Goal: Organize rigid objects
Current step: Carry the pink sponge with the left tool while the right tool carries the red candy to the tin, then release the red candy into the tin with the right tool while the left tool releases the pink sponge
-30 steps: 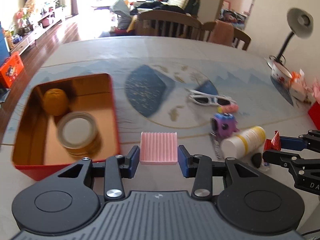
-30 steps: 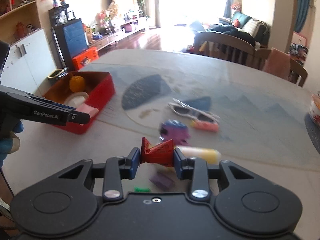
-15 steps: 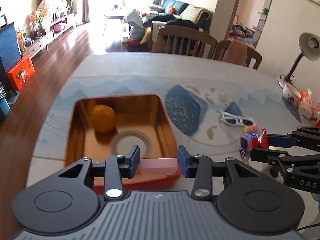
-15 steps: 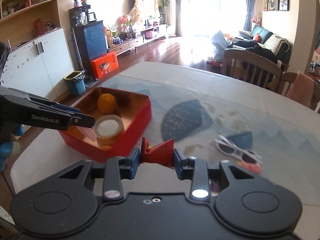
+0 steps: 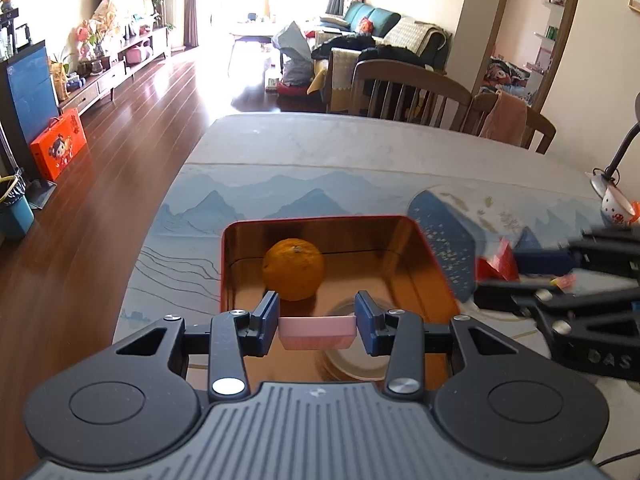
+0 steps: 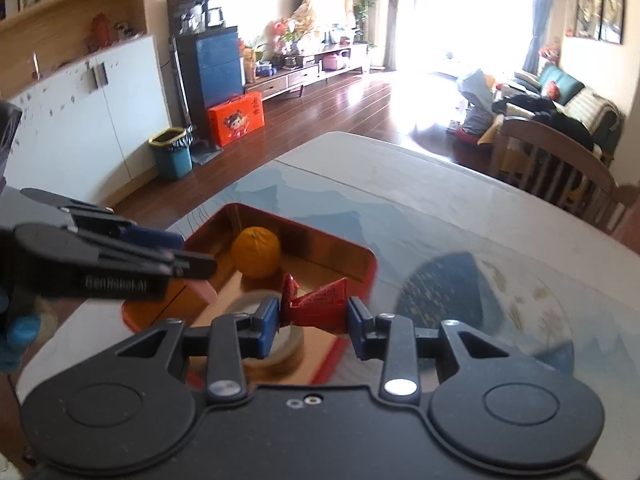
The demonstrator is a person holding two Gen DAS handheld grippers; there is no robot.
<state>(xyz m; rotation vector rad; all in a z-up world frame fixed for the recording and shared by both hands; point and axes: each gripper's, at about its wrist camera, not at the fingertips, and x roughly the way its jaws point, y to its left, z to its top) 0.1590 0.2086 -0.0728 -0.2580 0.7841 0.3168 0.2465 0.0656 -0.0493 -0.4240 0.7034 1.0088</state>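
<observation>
My left gripper [image 5: 317, 322] is shut on a pink ribbed block [image 5: 317, 331] and holds it over the red tin box [image 5: 428, 246] with a gold inside. An orange [image 5: 293, 268] and a roll of tape [image 5: 360, 354] lie in the box. My right gripper [image 6: 313, 322] is shut on a red foil packet [image 6: 316, 303] above the box's near right part [image 6: 370, 268]. The orange [image 6: 256, 257] and tape [image 6: 290, 340] also show in the right wrist view, and the left gripper [image 6: 188, 268] comes in from the left. The right gripper [image 5: 532, 276] shows blurred at the left view's right edge.
The box sits near the table's left edge [image 5: 160, 216]; wooden floor lies beyond. A patterned mat [image 5: 452, 236] covers the table to the box's right. A white cup [image 5: 618, 204] and lamp stand at far right. Chairs [image 5: 408, 92] line the far side.
Both grippers moved left from the loose items to the red box, each still holding its object. The pink block and the red packet now hang over the box's inside.
</observation>
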